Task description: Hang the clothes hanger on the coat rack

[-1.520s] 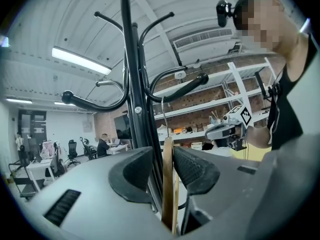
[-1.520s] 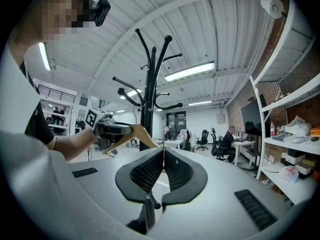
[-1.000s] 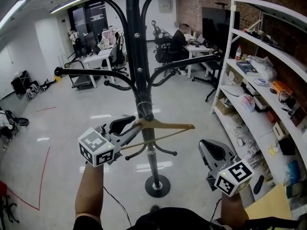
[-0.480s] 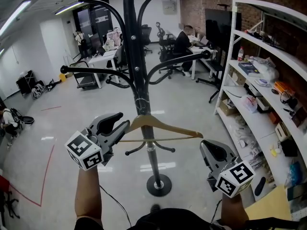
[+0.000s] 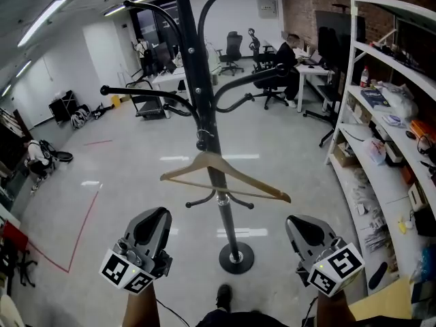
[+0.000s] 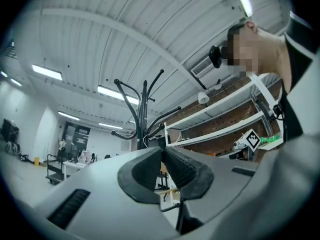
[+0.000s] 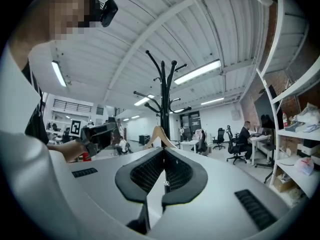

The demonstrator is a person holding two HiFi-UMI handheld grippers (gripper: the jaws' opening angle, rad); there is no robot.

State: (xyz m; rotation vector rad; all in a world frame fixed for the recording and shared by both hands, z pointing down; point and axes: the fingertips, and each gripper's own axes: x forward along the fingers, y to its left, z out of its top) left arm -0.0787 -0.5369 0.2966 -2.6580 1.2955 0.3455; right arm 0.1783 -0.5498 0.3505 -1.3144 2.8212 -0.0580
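Note:
A wooden clothes hanger point(image 5: 248, 176) hangs by its hook from the black coat rack point(image 5: 197, 80), free of both grippers. My left gripper point(image 5: 160, 213) sits low and left, well back from the hanger; its jaws have just been closing and their tips meet with nothing between them point(image 6: 162, 149). The right gripper point(image 5: 294, 220) is low on the right, also shut and empty point(image 7: 164, 151). In the right gripper view the hanger point(image 7: 159, 134) shows against the rack pole point(image 7: 164, 94), with the left gripper point(image 7: 100, 134) off to the left.
The rack's round base point(image 5: 236, 257) stands on the shiny floor just ahead of my feet. White shelving point(image 5: 388, 114) full of small items runs along the right. Desks, office chairs and a seated person point(image 5: 289, 53) are at the back. Red tape point(image 5: 78, 230) marks the floor at left.
The left gripper, which was at the hanger's left end, let go and drew back down toward me. The hanger now hangs alone on the rack. The right gripper shifted only slightly.

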